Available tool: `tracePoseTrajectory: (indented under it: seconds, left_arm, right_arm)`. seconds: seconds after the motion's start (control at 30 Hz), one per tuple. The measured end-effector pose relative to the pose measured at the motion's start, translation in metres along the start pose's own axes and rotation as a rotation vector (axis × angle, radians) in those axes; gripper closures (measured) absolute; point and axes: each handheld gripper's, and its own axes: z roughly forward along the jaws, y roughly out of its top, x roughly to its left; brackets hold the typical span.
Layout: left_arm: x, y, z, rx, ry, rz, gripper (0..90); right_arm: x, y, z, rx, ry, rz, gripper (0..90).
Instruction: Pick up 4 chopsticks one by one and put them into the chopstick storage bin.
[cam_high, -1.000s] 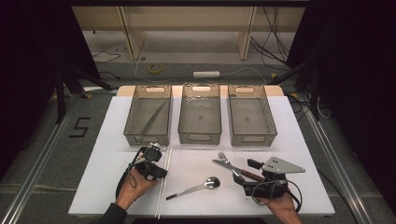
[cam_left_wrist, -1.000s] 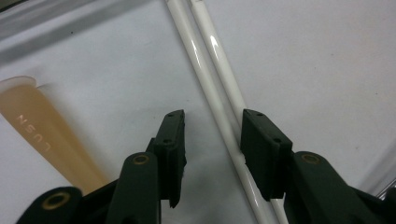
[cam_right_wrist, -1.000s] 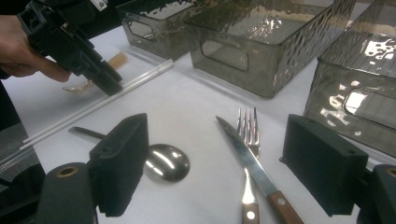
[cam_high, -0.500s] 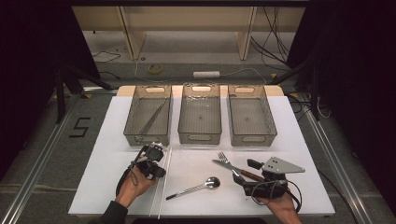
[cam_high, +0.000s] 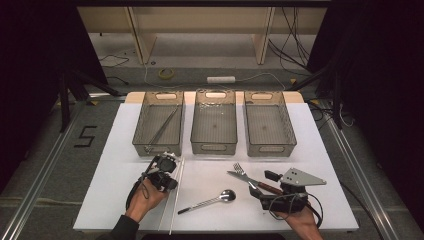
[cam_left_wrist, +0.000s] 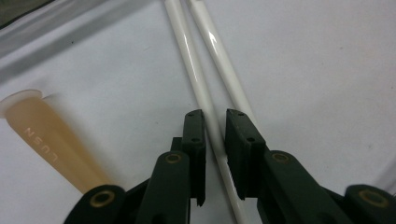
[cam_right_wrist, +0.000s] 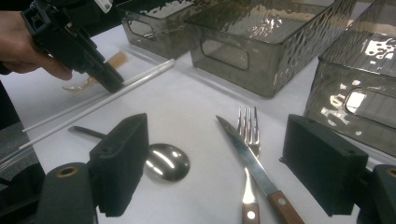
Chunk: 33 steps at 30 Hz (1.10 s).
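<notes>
Two white chopsticks (cam_high: 175, 200) lie side by side on the white table (cam_high: 115, 150), running from near the left bin toward the front edge. My left gripper (cam_high: 172, 182) points down at them. In the left gripper view its jaws have just been closing around the left chopstick (cam_left_wrist: 205, 102), with a sliver of gap still showing at the right pad (cam_left_wrist: 236, 135). The other chopstick (cam_left_wrist: 219, 56) lies just outside that pad. My right gripper (cam_right_wrist: 222, 186) rests wide open at the front right with nothing in its jaws. The knife (cam_right_wrist: 247, 154) and fork (cam_right_wrist: 250, 126) lie ahead of it.
Three clear bins stand in a row: left (cam_high: 145, 145) holding thin sticks, middle (cam_high: 214, 147) and right (cam_high: 265, 147). A metal spoon (cam_high: 215, 199) lies mid-front. A tan plastic handle (cam_left_wrist: 51, 144) lies beside the left gripper. Bare table lies left of the left hand.
The left gripper looks narrower over the white chopsticks than a second ago. Both hands stay where they were, and the cutlery has not moved.
</notes>
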Motion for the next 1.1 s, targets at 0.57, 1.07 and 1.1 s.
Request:
tracePoseTrajectory:
  seconds: [0.57,1.07,1.1]
  left_arm:
    - [0.0039,-0.0021,-0.0002,-0.025,-0.023,-0.042,81.2]
    - [0.0062,-0.0037,-0.0003,-0.036,-0.031,-0.078,82.9]
    - [0.0064,-0.0038,-0.0003,-0.037,-0.032,-0.077,83.0]
  right_arm:
    - [0.0000,-0.0002,0.0003,0.004,0.000,-0.001,23.7]
    - [-0.0001,-0.0005,0.0010,0.005,-0.002,-0.003,23.8]
    - [-0.0001,-0.0005,0.0010,0.005,-0.001,-0.004,23.8]
